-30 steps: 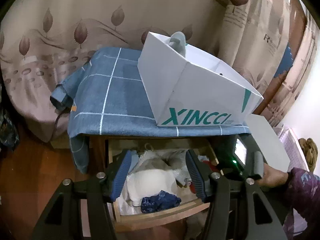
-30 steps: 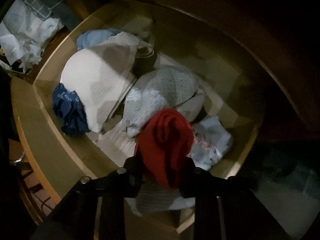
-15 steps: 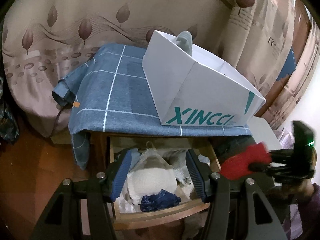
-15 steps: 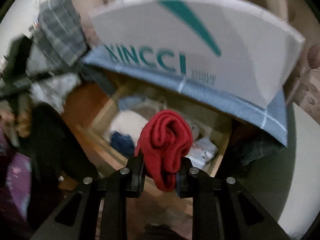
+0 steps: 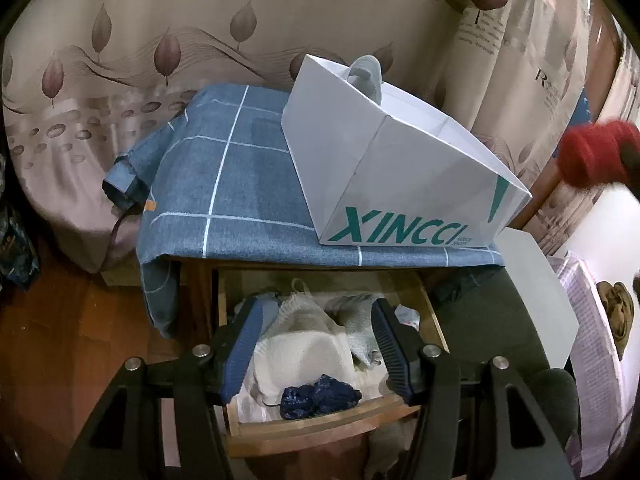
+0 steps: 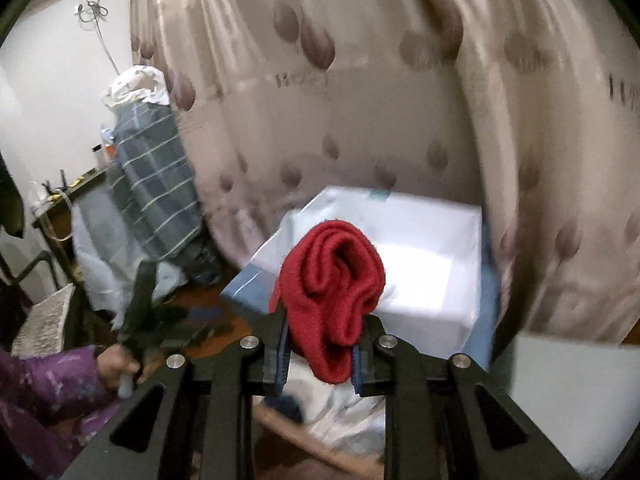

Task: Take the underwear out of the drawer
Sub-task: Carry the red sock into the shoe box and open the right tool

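Note:
My right gripper (image 6: 322,350) is shut on a folded red garment (image 6: 332,292), held up in the air in front of the white XINCCI paper bag (image 6: 420,264). In the left wrist view the same red garment (image 5: 592,152) shows blurred at the right edge, level with the bag (image 5: 384,176). My left gripper (image 5: 316,344) hangs open over the open wooden drawer (image 5: 316,428), nothing between its fingers. In the drawer lie a cream knitted garment (image 5: 300,356), a grey one (image 5: 360,320) and a crumpled dark blue piece (image 5: 320,398).
The bag stands on a blue checked cloth (image 5: 240,184) covering the cabinet top. A leaf-patterned curtain (image 5: 160,40) hangs behind. A white panel (image 5: 536,292) and a patterned bed cover (image 5: 592,344) lie to the right. A hand in a purple sleeve (image 6: 52,388) holds the left gripper.
The right gripper lifted the red garment out of the drawer and up to the level of the bag's top. The left gripper stayed over the drawer, still open.

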Action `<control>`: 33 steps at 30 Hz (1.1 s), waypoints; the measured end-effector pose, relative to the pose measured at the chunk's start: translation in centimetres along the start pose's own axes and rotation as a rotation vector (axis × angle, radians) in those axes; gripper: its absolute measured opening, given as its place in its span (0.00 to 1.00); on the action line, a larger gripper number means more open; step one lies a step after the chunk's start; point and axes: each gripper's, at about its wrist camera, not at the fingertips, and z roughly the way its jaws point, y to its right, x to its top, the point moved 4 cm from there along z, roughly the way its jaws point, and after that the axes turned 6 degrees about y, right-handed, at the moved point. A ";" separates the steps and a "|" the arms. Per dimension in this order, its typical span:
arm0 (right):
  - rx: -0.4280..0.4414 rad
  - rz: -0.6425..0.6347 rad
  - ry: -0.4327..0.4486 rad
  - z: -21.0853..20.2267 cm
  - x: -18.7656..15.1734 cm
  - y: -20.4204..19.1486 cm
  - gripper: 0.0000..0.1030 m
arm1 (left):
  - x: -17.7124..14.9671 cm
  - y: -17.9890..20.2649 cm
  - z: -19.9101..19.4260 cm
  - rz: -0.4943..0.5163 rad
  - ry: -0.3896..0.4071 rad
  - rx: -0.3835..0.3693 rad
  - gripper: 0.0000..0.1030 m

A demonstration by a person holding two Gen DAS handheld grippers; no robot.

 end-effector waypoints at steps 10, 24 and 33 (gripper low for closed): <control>-0.159 0.055 -0.150 9.7 1.9 7.2 0.20 | 0.0 0.0 -0.1 0.006 0.006 -0.006 0.56; -0.154 0.121 -0.433 17.8 -3.6 9.0 0.21 | 0.0 0.1 0.0 0.005 -0.002 -0.014 0.57; -0.158 0.138 -0.494 19.5 -4.9 8.9 0.22 | 0.0 0.2 0.1 0.008 -0.008 -0.017 0.57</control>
